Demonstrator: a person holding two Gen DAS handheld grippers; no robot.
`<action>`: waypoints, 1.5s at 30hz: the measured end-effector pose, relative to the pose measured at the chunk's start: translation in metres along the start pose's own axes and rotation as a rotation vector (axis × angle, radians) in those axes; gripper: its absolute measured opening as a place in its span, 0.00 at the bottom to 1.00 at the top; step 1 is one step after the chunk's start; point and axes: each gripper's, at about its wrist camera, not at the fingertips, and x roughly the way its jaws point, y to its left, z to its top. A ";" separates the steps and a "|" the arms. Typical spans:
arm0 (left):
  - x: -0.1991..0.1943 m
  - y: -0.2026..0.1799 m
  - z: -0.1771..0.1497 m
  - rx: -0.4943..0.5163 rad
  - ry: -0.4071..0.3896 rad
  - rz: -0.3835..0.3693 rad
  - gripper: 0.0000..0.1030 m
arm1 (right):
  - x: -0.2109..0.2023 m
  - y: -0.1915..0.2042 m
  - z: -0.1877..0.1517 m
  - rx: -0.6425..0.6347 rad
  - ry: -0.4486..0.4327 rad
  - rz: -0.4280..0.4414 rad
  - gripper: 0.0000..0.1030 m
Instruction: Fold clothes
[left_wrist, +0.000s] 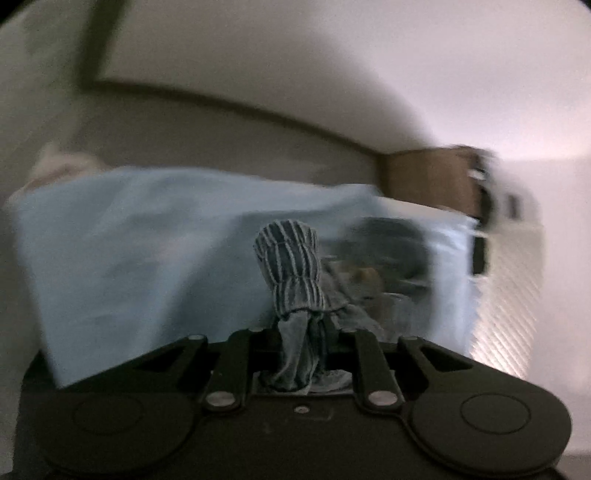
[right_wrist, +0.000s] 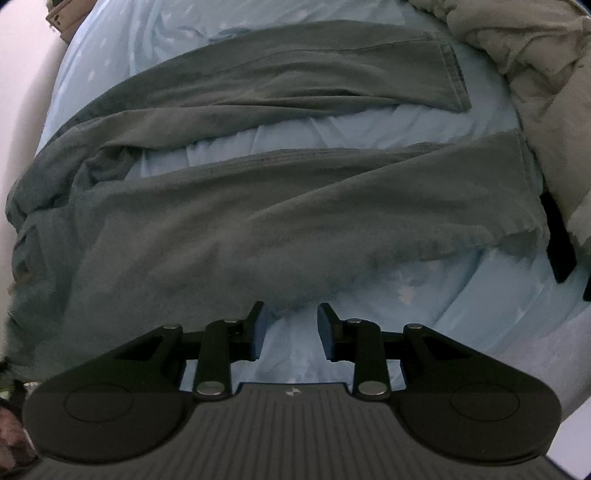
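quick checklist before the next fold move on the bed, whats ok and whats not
1. Left tongs shut on the striped cloth: ok.
2. Striped cloth lifted off the blue sheet: ok.
3. Right tongs open, nothing between them: ok.
4. Right tongs over the grey trousers: not ok, they stand over the sheet at the trousers' edge.
5. Trousers flat: not ok, wrinkled, legs apart.
6. Left view sharp: not ok, blurred.

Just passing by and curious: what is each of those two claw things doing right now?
Left gripper: shut on a bunched striped cloth.
Right gripper: open, holding nothing, hanging over the light blue sheet beside the dark grey trousers.
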 end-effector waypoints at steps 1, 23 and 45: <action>0.003 0.006 0.000 -0.015 0.007 0.004 0.14 | 0.000 0.000 0.001 -0.004 0.000 -0.004 0.30; -0.049 -0.084 -0.007 0.046 -0.026 0.186 0.60 | 0.023 -0.064 0.037 0.243 -0.079 0.041 0.30; 0.000 -0.240 -0.170 0.518 0.046 0.339 0.60 | 0.129 -0.274 0.158 0.707 -0.214 0.189 0.46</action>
